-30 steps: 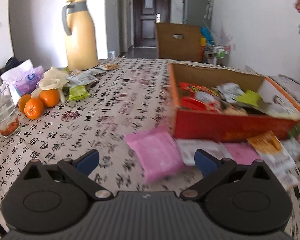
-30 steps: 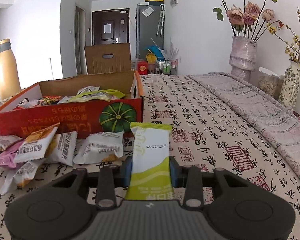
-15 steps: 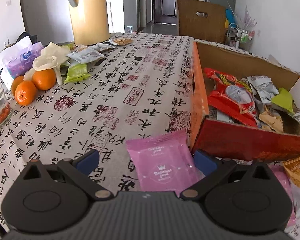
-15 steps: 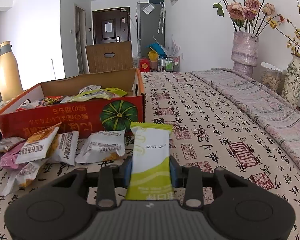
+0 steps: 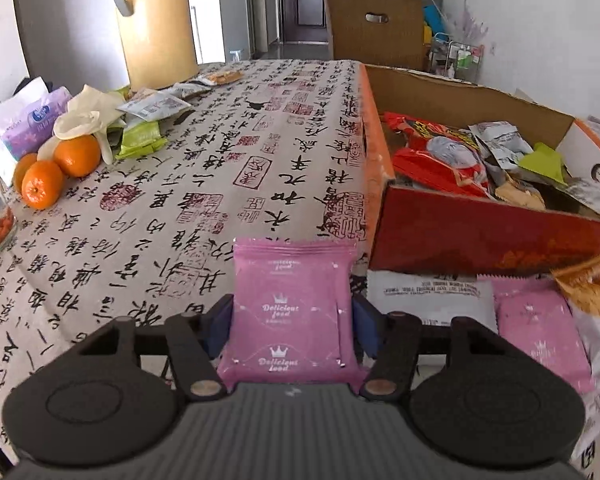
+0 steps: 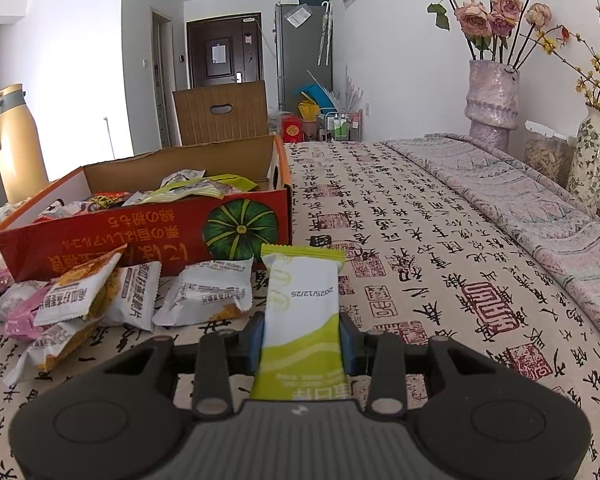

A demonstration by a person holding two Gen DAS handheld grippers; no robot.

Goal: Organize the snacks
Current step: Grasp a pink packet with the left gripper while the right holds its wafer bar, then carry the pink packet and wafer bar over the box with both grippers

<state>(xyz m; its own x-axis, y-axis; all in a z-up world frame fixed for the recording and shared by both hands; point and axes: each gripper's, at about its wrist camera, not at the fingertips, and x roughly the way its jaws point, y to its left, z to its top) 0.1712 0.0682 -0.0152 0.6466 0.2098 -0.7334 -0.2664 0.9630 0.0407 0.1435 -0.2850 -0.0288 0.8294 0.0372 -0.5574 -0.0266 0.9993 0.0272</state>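
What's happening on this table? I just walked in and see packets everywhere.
Someone is sorting snacks with two hand-held tools. The left claw is shut on a pink packet, the right claw on a green and white packet. The red box already holds several snacks; more loose packets lie before it.

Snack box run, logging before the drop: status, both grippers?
Left gripper shut on pink packet. Right gripper shut on green-white packet. Snack box open, part full. Loose packets before it.

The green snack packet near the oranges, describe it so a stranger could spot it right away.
Find the tall yellow thermos at the table's far left. In front of it lie two oranges; the green snack packet lies flat just right of them, the only lime-green wrapper there.
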